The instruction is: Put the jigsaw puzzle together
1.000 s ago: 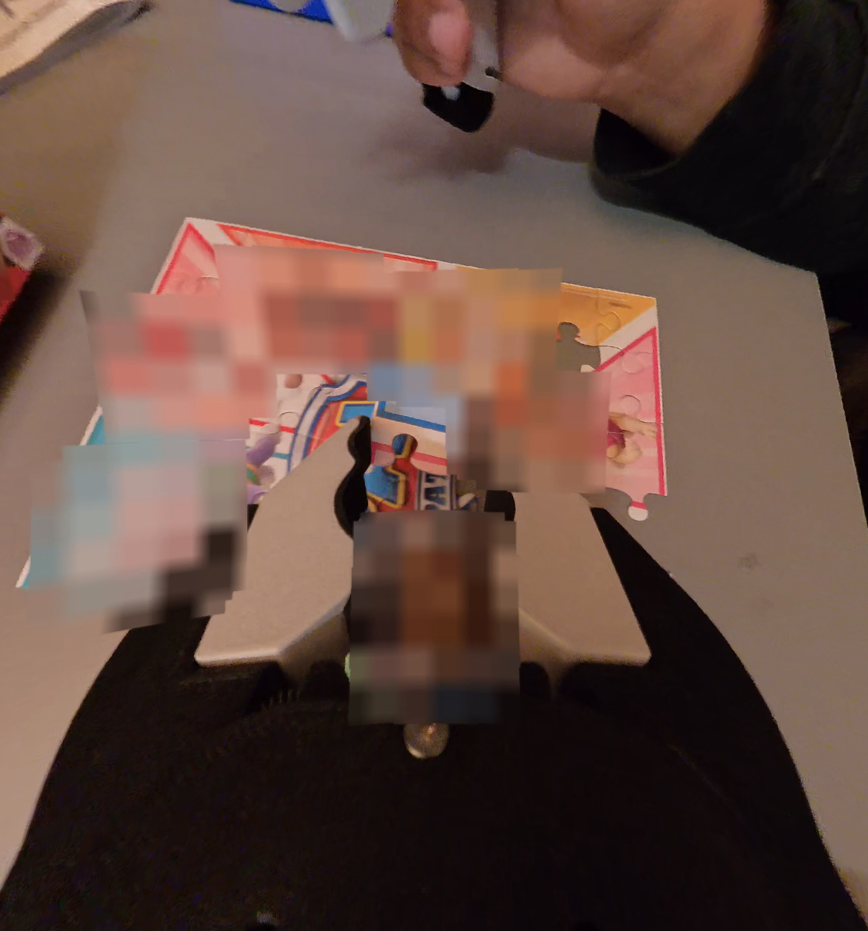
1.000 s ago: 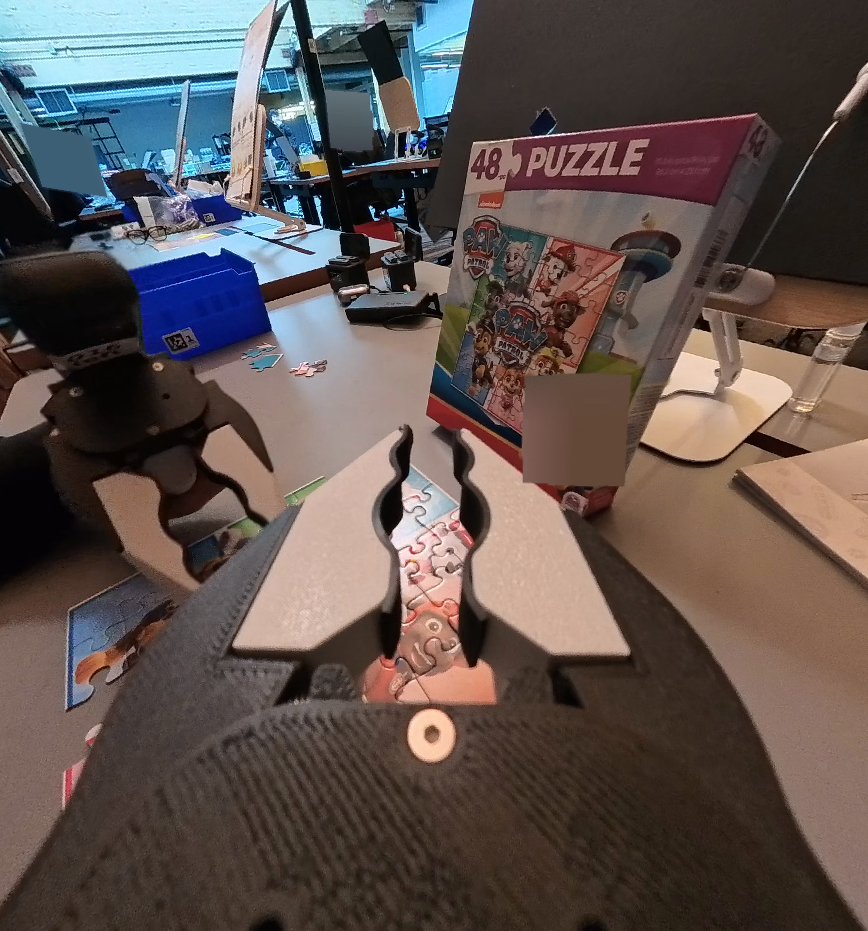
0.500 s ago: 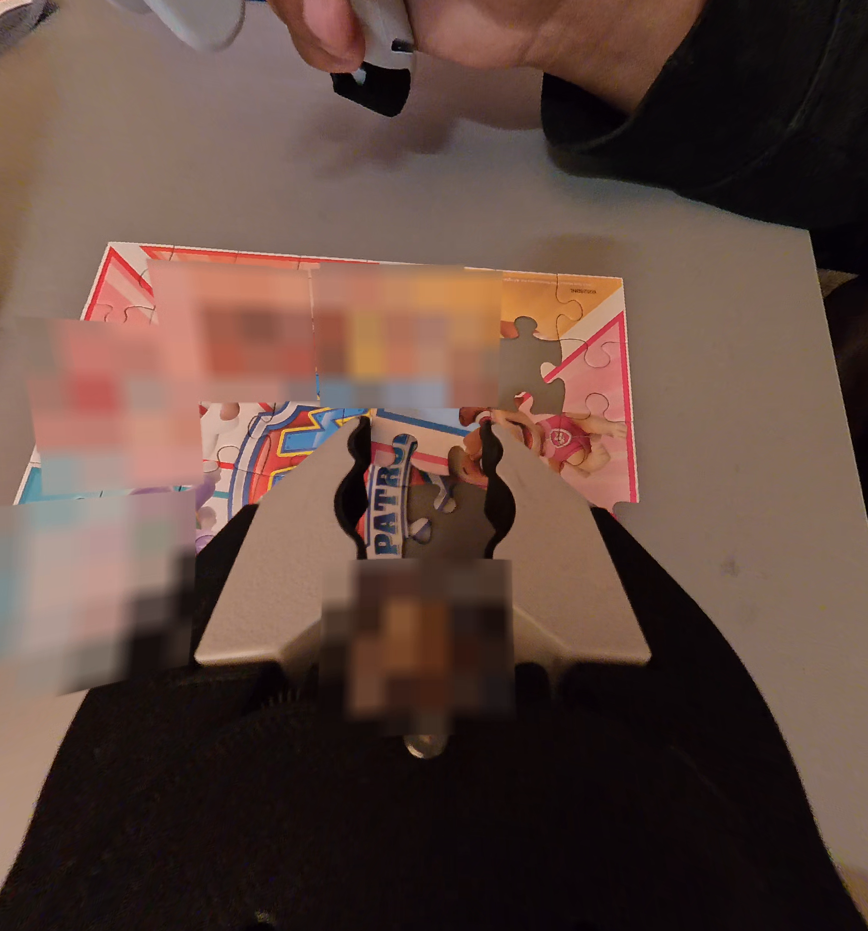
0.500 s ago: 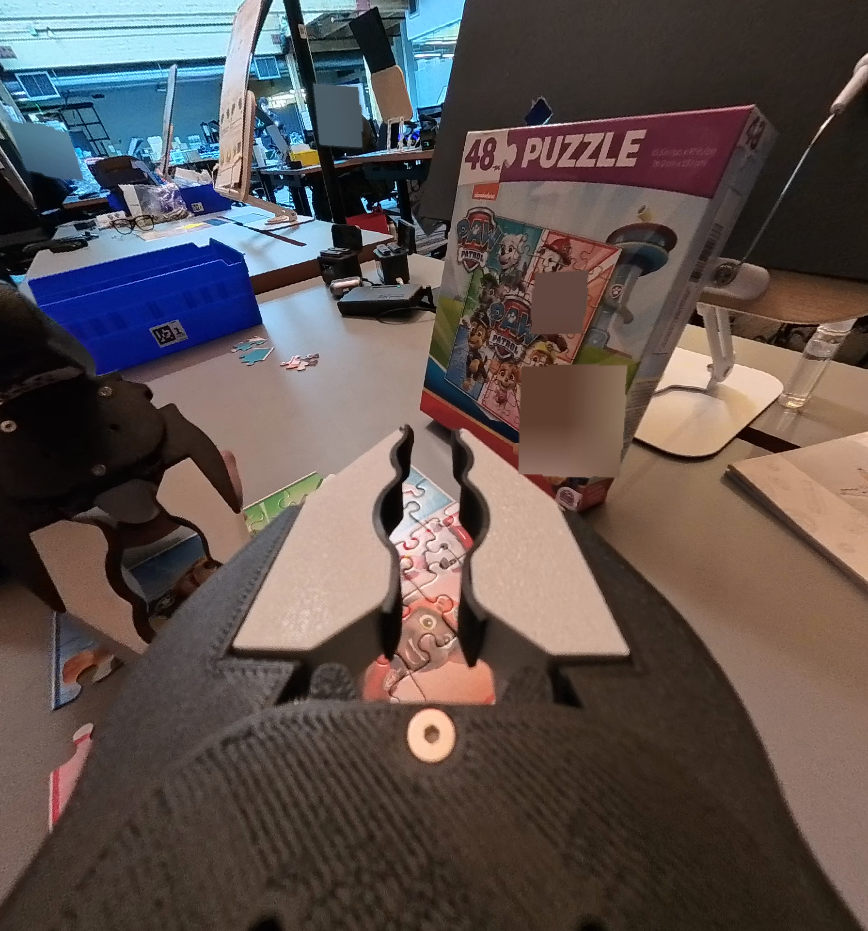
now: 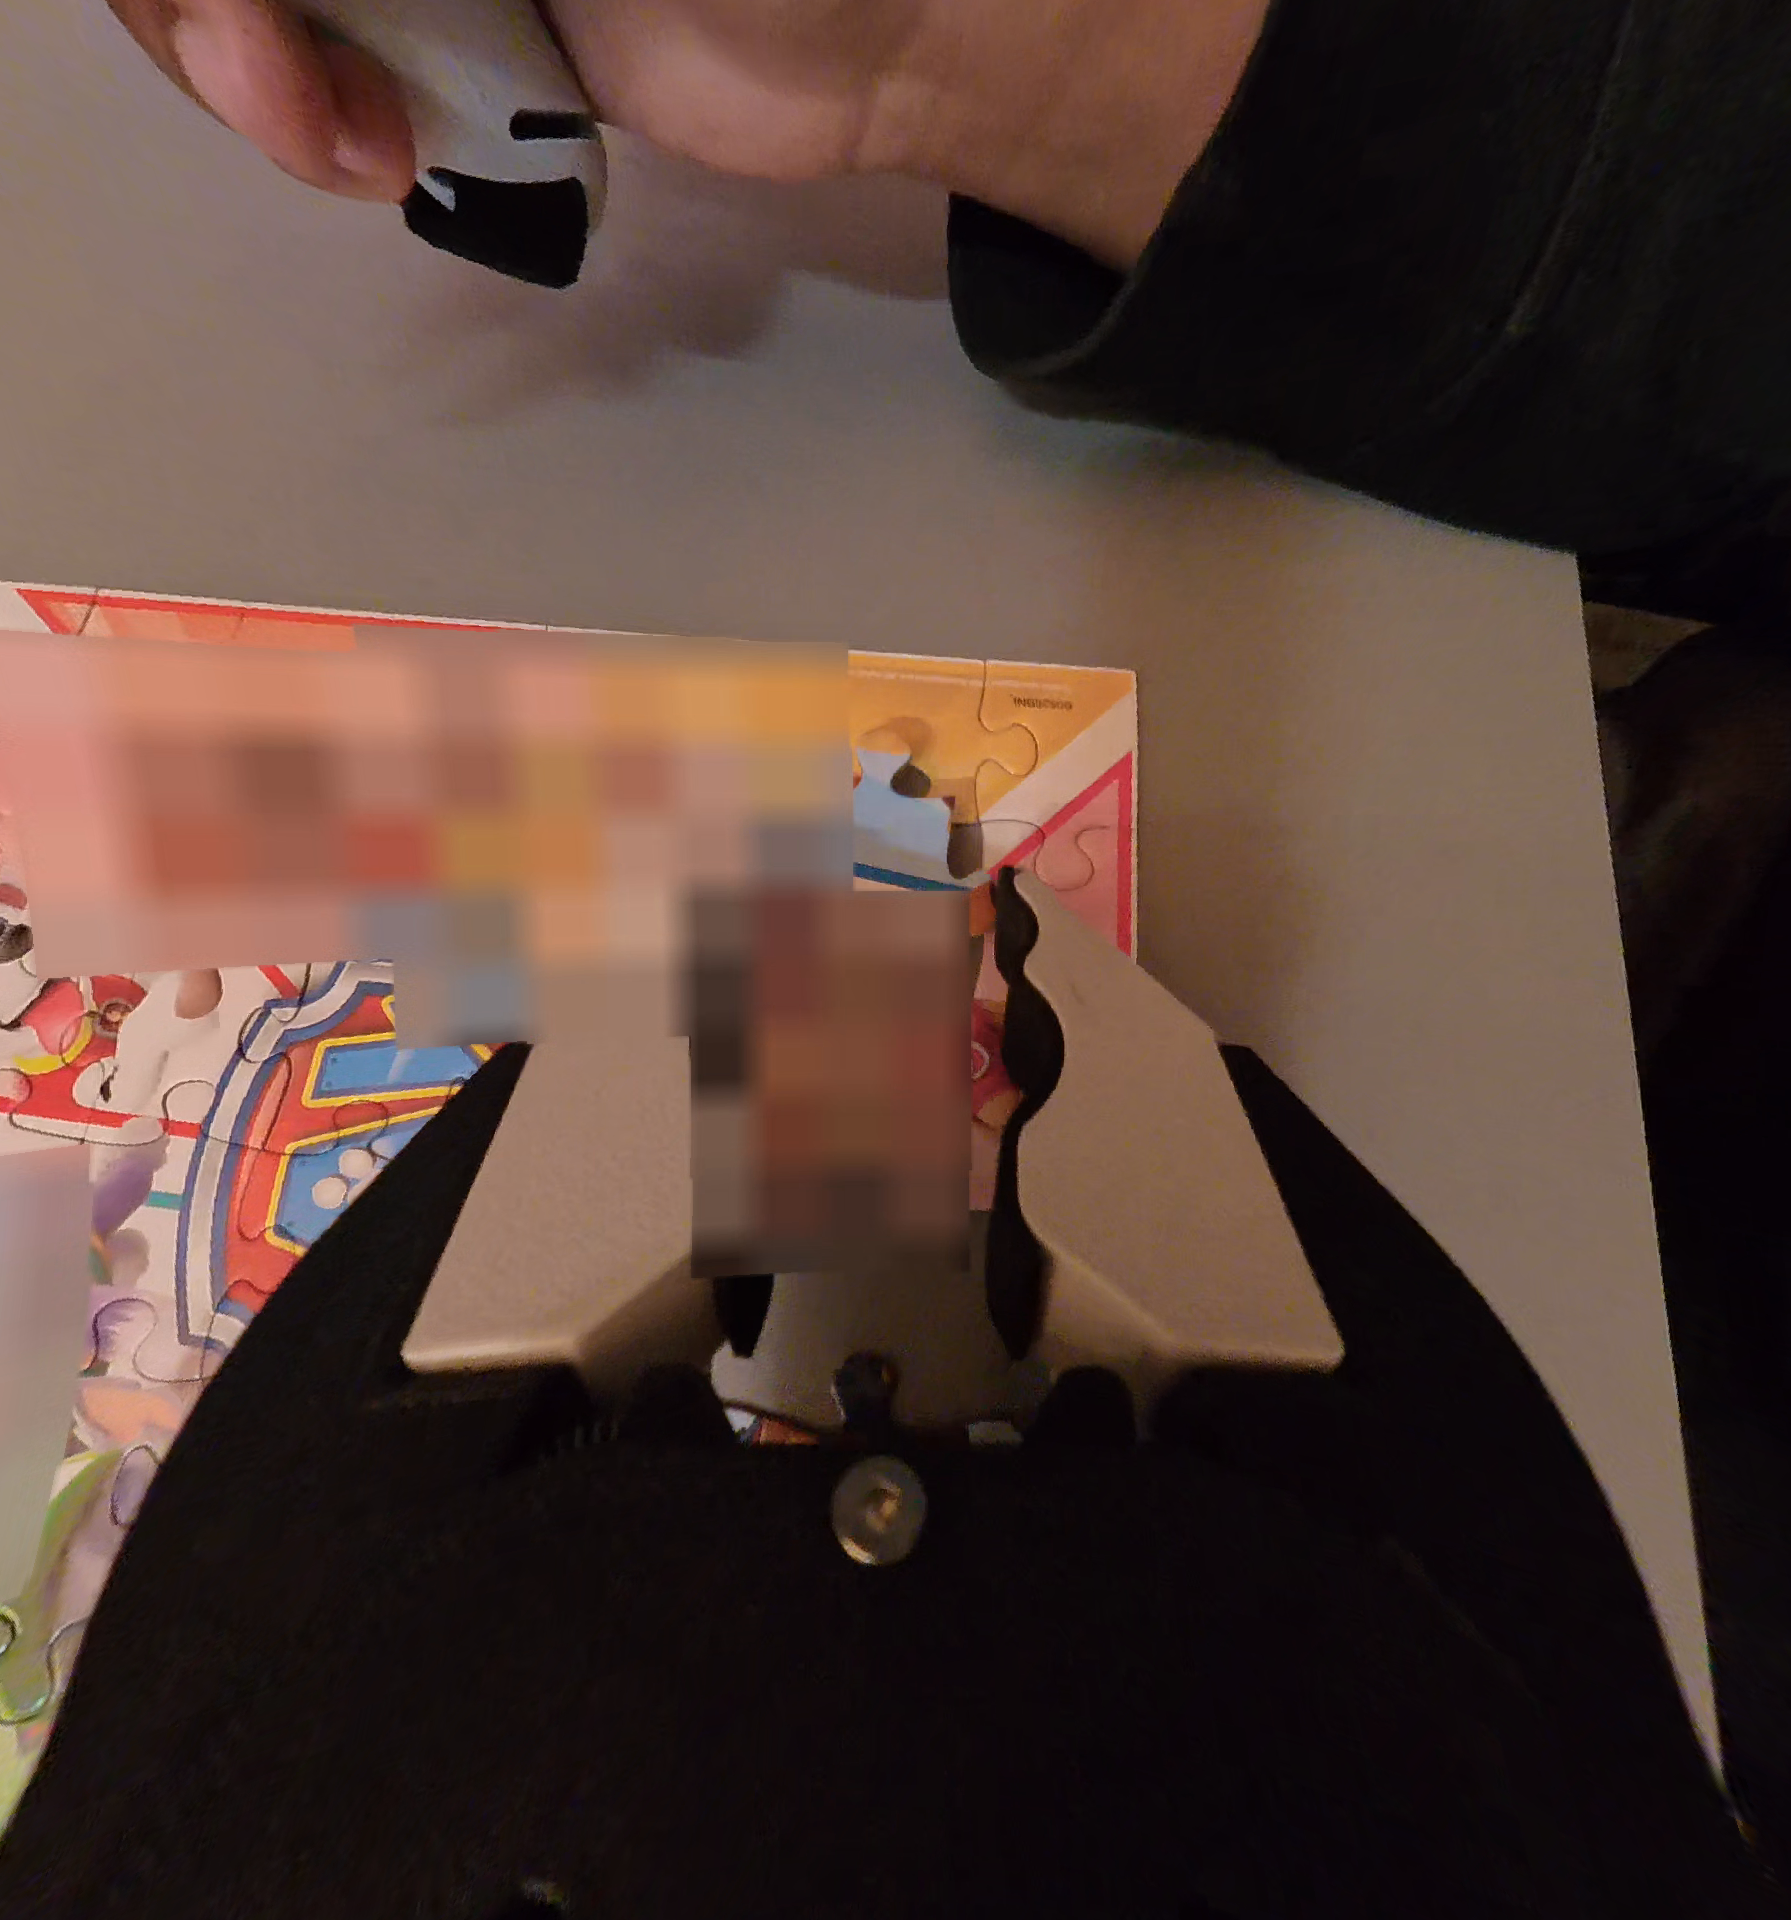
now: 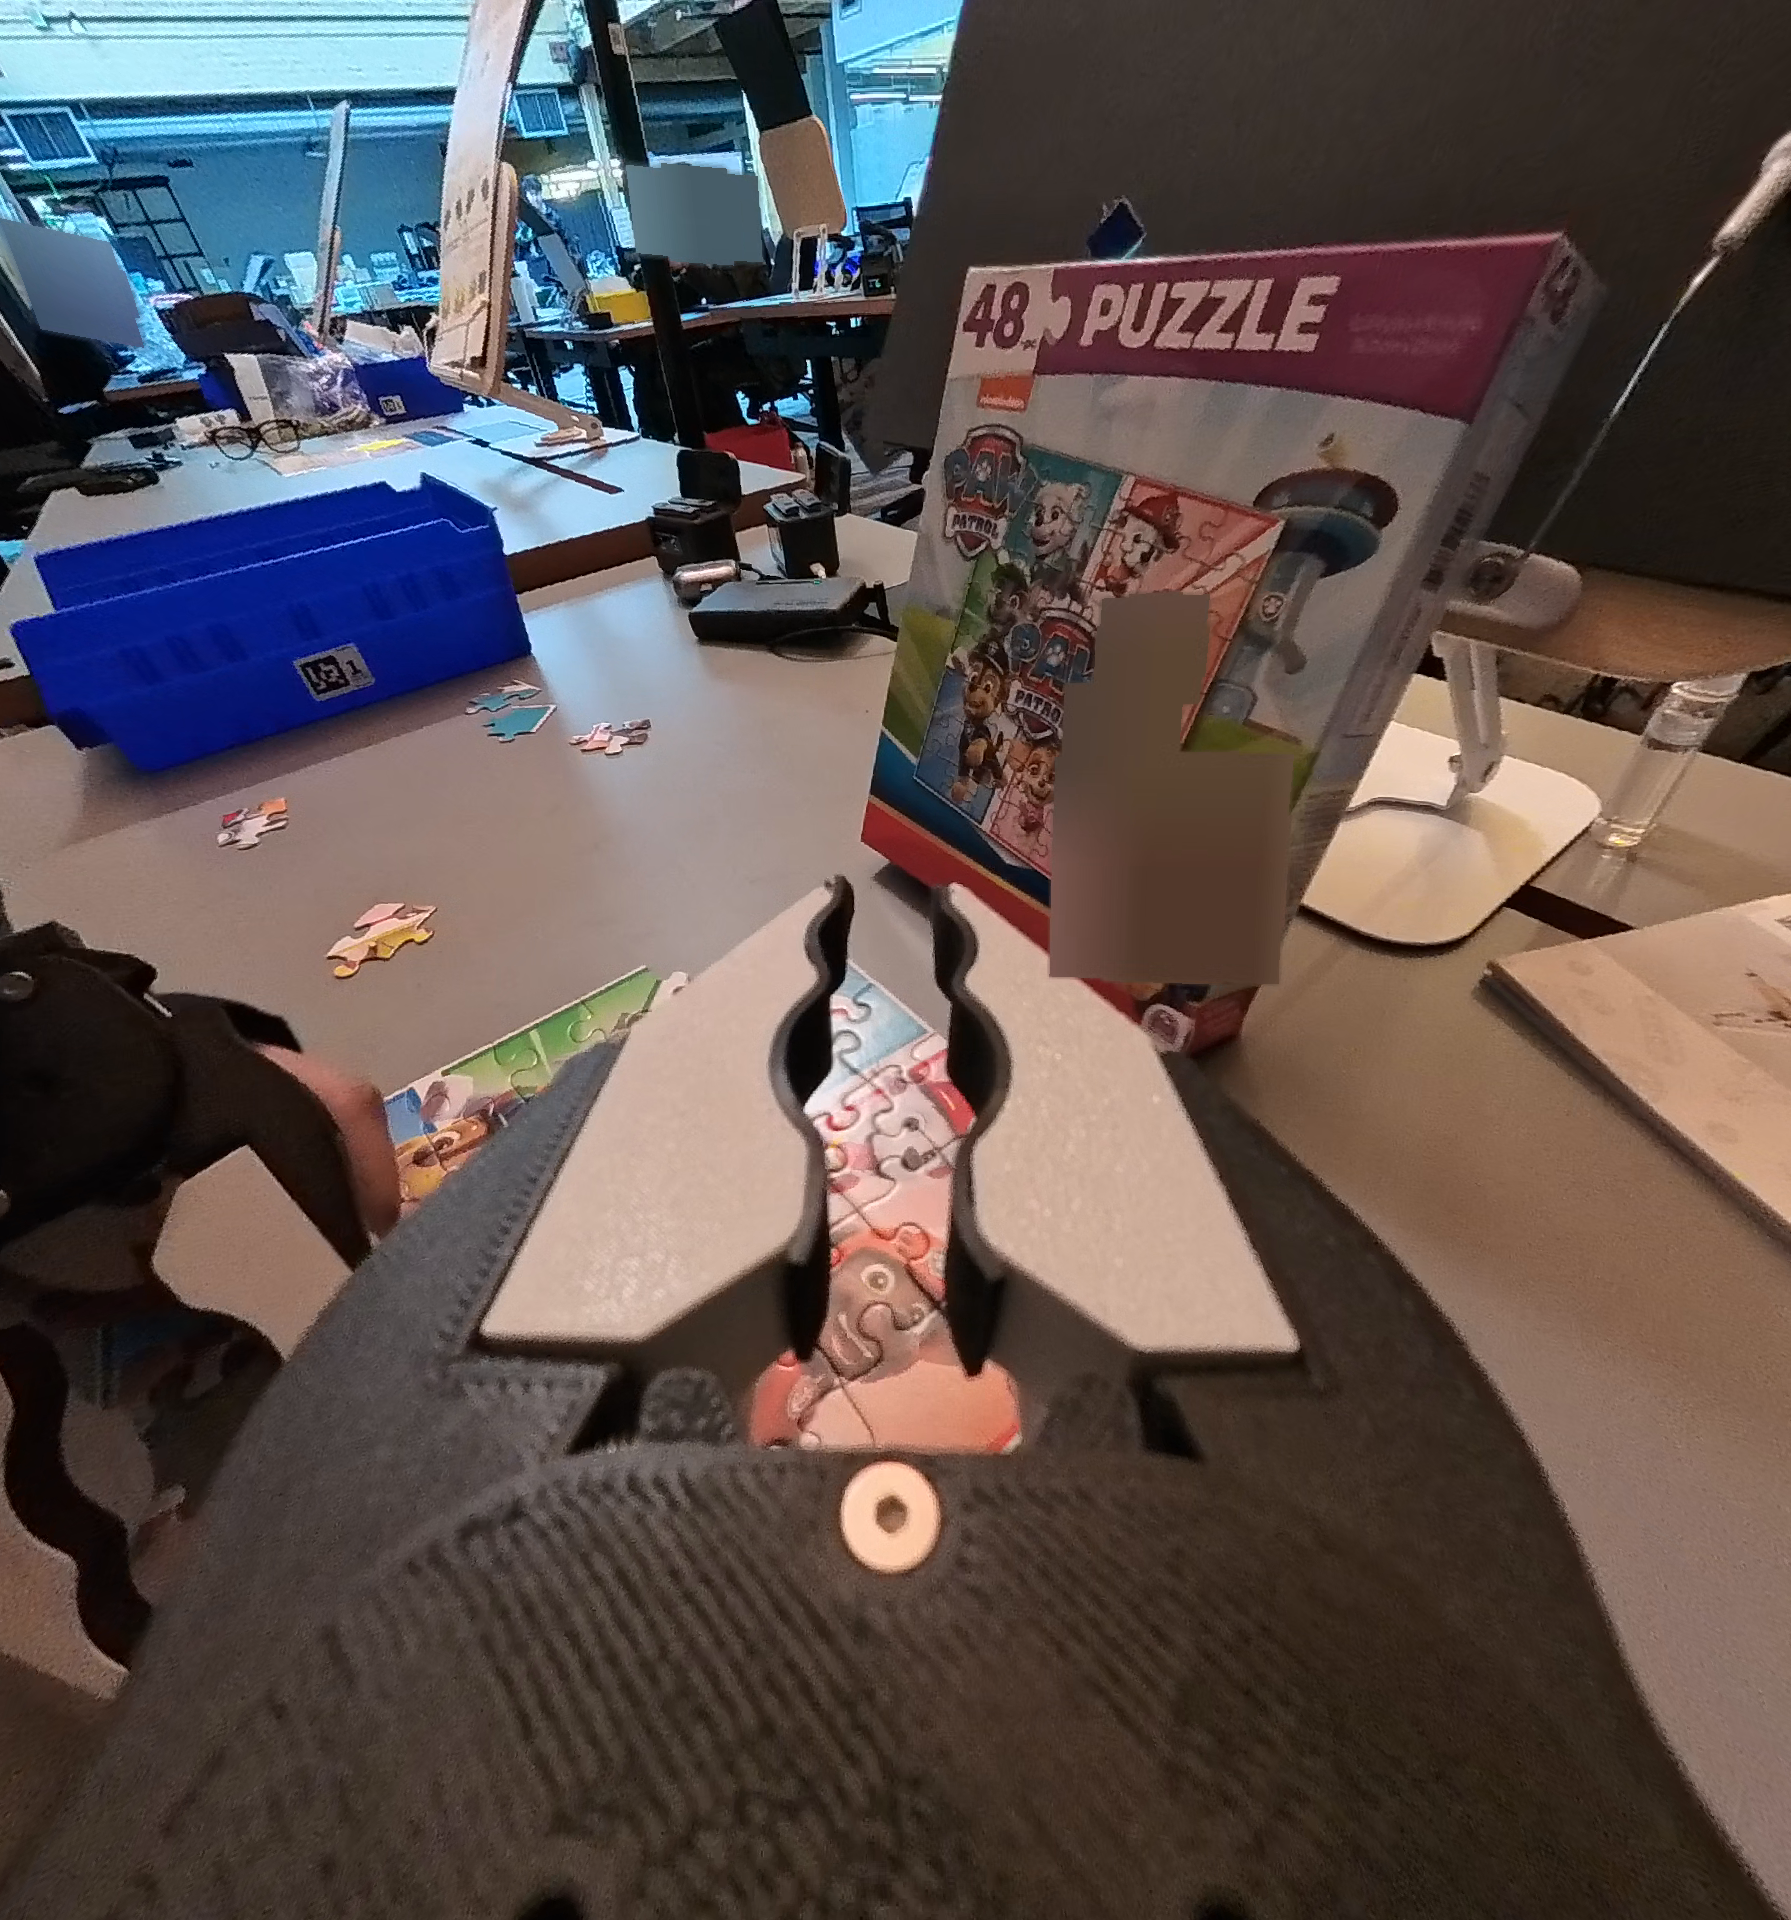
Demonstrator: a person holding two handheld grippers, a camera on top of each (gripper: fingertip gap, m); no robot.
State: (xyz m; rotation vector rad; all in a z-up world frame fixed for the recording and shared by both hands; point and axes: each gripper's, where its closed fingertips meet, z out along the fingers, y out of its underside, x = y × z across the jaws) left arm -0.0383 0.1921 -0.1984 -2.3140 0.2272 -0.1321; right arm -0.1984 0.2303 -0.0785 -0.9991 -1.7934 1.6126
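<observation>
**Both grippers over the jigsaw**

Left gripper [image 5: 849, 935] hangs over the colourful cardboard jigsaw puzzle [image 5: 1057, 748] on the grey table [image 5: 1338, 831], one finger hidden by blur, so jaw state can't be told. Right gripper [image 6: 891, 914] jaws narrowly apart, nothing between them, above the same puzzle, near the upright puzzle box [image 6: 1234, 499]. Loose pieces [image 6: 382, 935] lie beyond.

One puzzle box [image 6: 1213, 582], two blue bins [image 6: 267, 634] (five loose pieces [image 6: 382, 935])

The right gripper [image 6: 891, 904] hangs over the assembled puzzle [image 6: 870, 1091] on the bench [image 6: 579, 862], fingers [image 6: 829, 935] narrowly parted, seemingly holding nothing. A puzzle box [image 6: 1182, 582] stands just beyond.
</observation>
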